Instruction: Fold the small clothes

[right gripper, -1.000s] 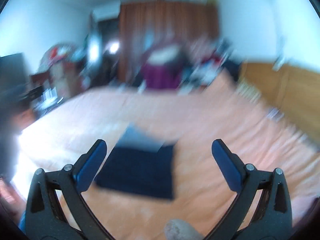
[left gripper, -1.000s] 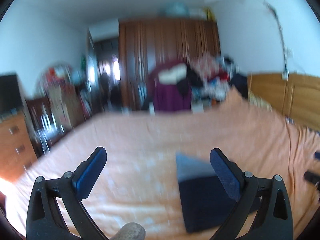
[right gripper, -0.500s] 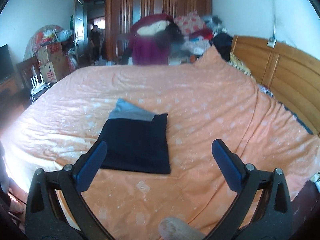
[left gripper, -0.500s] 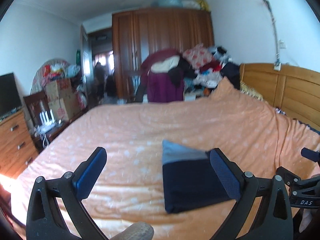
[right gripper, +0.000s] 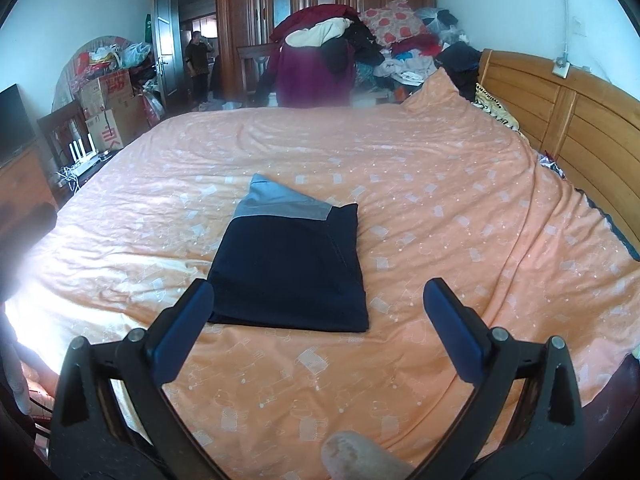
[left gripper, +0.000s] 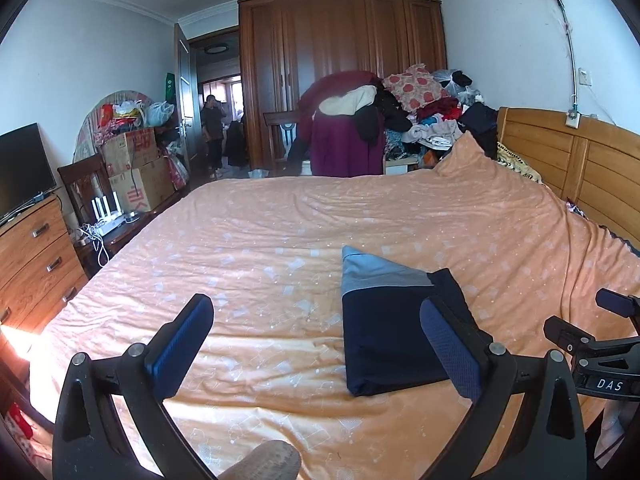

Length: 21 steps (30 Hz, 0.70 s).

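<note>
A dark navy garment with a grey band lies folded into a flat rectangle on the orange bedsheet. In the left wrist view the same folded garment lies ahead and to the right, partly behind the right finger. My left gripper is open and holds nothing, hovering above the sheet to the garment's left. My right gripper is also open and empty, held back from the garment's near edge. The right gripper's black frame shows at the far right of the left wrist view.
A wooden headboard runs along the right. A heap of clothes and a wardrobe stand beyond the bed. A dresser, a TV and boxes line the left side. A person stands in the doorway.
Both grippers have pulled back from the garment and steadied, open throughout; the motion blur of one second ago is gone. The folded garment has not moved.
</note>
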Each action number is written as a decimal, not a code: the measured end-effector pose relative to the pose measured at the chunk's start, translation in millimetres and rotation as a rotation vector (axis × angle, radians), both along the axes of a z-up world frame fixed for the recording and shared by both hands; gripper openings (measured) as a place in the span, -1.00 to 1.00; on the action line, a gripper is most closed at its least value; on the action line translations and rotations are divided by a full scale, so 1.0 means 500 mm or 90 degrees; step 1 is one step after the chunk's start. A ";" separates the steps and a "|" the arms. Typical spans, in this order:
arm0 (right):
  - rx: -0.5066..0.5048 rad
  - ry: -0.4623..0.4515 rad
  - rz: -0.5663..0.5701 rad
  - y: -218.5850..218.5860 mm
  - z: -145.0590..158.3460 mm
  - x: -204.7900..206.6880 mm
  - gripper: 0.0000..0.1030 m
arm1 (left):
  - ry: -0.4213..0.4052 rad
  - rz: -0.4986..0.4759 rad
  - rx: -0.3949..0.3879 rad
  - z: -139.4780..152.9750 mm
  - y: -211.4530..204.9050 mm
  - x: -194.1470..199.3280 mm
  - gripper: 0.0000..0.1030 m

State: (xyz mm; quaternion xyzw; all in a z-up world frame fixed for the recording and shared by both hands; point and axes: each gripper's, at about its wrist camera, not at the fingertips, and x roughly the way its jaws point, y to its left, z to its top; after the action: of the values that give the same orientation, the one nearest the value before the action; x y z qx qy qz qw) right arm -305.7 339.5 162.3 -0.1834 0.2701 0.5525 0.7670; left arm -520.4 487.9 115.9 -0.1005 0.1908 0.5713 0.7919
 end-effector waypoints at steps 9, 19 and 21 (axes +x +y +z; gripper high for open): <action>-0.012 0.008 0.000 0.006 -0.006 -0.009 1.00 | 0.002 -0.004 -0.012 -0.011 -0.002 -0.017 1.00; -0.020 0.019 0.009 0.004 -0.011 -0.020 0.99 | -0.005 -0.009 -0.013 -0.010 -0.003 -0.026 1.00; -0.020 0.027 0.006 0.004 -0.012 -0.018 0.99 | -0.002 -0.013 -0.015 -0.009 -0.002 -0.021 1.00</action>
State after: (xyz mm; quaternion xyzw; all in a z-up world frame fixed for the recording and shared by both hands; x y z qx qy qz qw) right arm -314.4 341.3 156.3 -0.1848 0.2938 0.5555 0.7556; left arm -530.7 487.0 111.2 -0.1087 0.1970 0.5605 0.7970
